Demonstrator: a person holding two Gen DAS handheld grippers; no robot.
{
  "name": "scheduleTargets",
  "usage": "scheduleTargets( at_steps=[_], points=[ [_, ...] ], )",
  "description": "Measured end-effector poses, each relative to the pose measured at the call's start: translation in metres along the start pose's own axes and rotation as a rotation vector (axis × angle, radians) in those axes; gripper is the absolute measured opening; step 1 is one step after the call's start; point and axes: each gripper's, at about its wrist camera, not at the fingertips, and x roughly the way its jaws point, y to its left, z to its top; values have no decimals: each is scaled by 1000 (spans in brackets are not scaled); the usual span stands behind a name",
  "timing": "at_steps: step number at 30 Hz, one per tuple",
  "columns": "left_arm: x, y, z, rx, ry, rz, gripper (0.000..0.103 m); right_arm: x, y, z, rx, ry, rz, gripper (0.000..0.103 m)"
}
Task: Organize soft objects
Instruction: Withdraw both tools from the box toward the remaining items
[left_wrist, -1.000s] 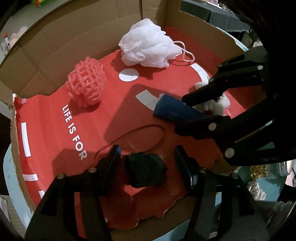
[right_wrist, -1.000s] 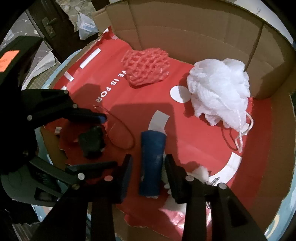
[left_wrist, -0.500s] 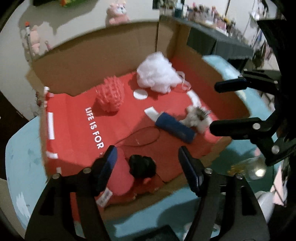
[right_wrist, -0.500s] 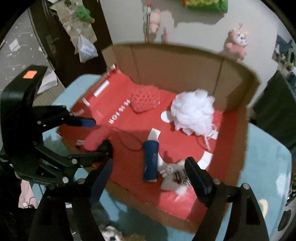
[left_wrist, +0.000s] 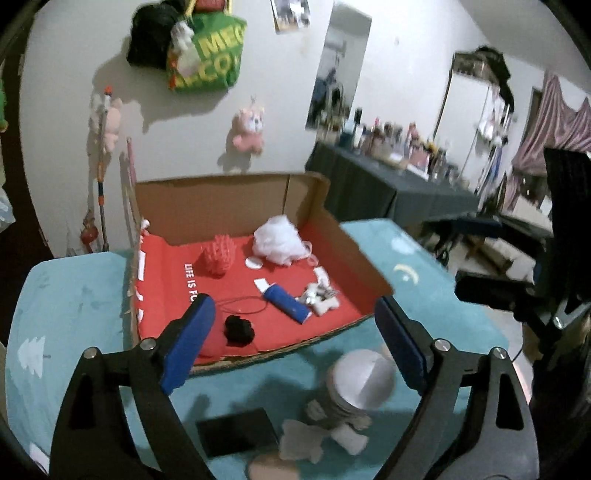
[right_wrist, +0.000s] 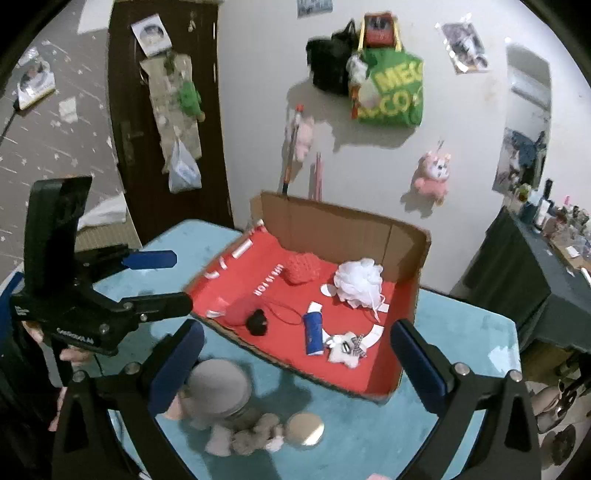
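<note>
An open cardboard box (left_wrist: 221, 206) (right_wrist: 332, 225) with a red floor stands on the teal table. In it lie a pink mesh ball (left_wrist: 218, 258) (right_wrist: 301, 271), a white bath pouf (left_wrist: 280, 240) (right_wrist: 360, 282), a blue roll (left_wrist: 290, 304) (right_wrist: 313, 332), a small white plush (left_wrist: 319, 299) (right_wrist: 345, 349) and a black pom-pom (left_wrist: 239, 330) (right_wrist: 257, 321). My left gripper (left_wrist: 295, 343) (right_wrist: 162, 280) hangs above and in front of the box, its jaws opening, nothing held. My right gripper (right_wrist: 299, 365) (left_wrist: 480, 258) is likewise raised, its jaws opening and empty.
In front of the box on the teal table (left_wrist: 74, 295) stand a jar with a silver lid (left_wrist: 360, 376) (right_wrist: 218, 387), small plush toys (left_wrist: 314, 439) (right_wrist: 243, 437), a flat black slab (left_wrist: 236, 430) and a loose round lid (right_wrist: 306, 428). A dark cluttered sideboard (left_wrist: 388, 184) is at the right.
Both grippers have risen and drawn back out of the box while their jaws spread. The black pom-pom and the blue roll, earlier between the fingers, stay lying on the red floor.
</note>
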Motion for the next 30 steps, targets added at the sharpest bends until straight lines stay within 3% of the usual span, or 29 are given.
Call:
scheduleTargets(
  at_steps=[8, 16, 21, 30],
  points=[
    [-71, -33, -31, 22, -174, 50, 94, -77, 30, -38, 18, -170, -59, 103],
    [-127, -66, -72, 66, -262, 118, 95, -106, 48, -83, 50, -211, -108, 103],
    [-136, -76, -107, 47, -275, 139, 95, -105, 57, -119, 70, -218, -175, 103],
    [-113, -79, -164, 8, -273, 201, 95, -72, 64, -178, 126, -248, -300, 103]
  ],
)
